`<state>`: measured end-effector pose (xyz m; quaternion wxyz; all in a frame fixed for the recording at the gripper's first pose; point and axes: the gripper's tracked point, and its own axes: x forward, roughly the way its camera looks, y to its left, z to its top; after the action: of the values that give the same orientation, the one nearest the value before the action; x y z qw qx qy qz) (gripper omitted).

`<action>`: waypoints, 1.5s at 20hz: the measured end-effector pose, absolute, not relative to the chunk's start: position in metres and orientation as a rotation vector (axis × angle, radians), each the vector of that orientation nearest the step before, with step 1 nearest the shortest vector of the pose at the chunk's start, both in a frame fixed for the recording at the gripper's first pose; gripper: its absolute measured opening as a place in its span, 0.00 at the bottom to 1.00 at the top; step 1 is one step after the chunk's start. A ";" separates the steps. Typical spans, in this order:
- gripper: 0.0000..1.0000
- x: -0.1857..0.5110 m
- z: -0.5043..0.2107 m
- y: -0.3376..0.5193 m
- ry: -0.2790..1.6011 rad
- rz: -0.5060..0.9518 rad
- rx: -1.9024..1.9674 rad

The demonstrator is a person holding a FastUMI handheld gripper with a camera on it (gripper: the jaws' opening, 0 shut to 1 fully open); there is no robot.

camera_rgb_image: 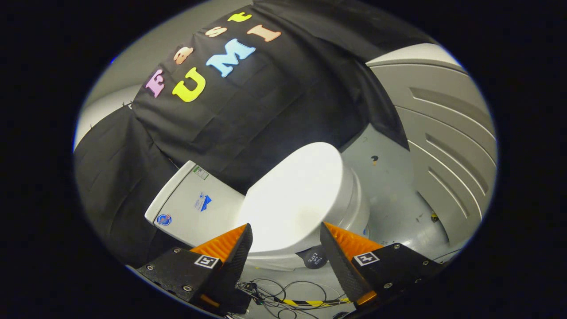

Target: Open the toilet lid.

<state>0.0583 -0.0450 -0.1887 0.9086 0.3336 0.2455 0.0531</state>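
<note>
The gripper [285, 230] is held above the toilet [305, 208], tilted so that the whole scene is seen slanted, with the toilet running from eight o'clock up towards two o'clock. The jaws are spread wide apart and nothing is gripped between them; the two fingers [234, 248] are seen at six o'clock, with the near edge of the toilet lid [297, 195] lying in the gap just ahead of them. The lid is closed flat on the bowl and is washed out by glare, so its surface detail cannot be made out. The tank [190, 204] is set at eight o'clock of the lid, its far side covered by the black cloth [248, 110]. A ribbed grey panel [443, 133] is seen at three o'clock. Loose cables [283, 297] are tangled on the grey floor [390, 186] below the fingers, partly hidden by them.
</note>
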 end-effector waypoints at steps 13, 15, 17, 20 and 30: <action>0.94 0.056 -0.281 -0.030 0.757 0.081 0.992; 0.87 0.057 -0.283 -0.029 0.769 0.083 1.038; 0.74 0.055 -0.283 -0.025 0.786 0.091 1.122; 0.54 0.054 -0.284 -0.022 0.788 0.103 1.199; 0.05 0.060 -0.285 -0.015 0.796 0.119 1.259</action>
<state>0.0601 -0.0154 -0.2852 0.7337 0.5725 0.3618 0.0543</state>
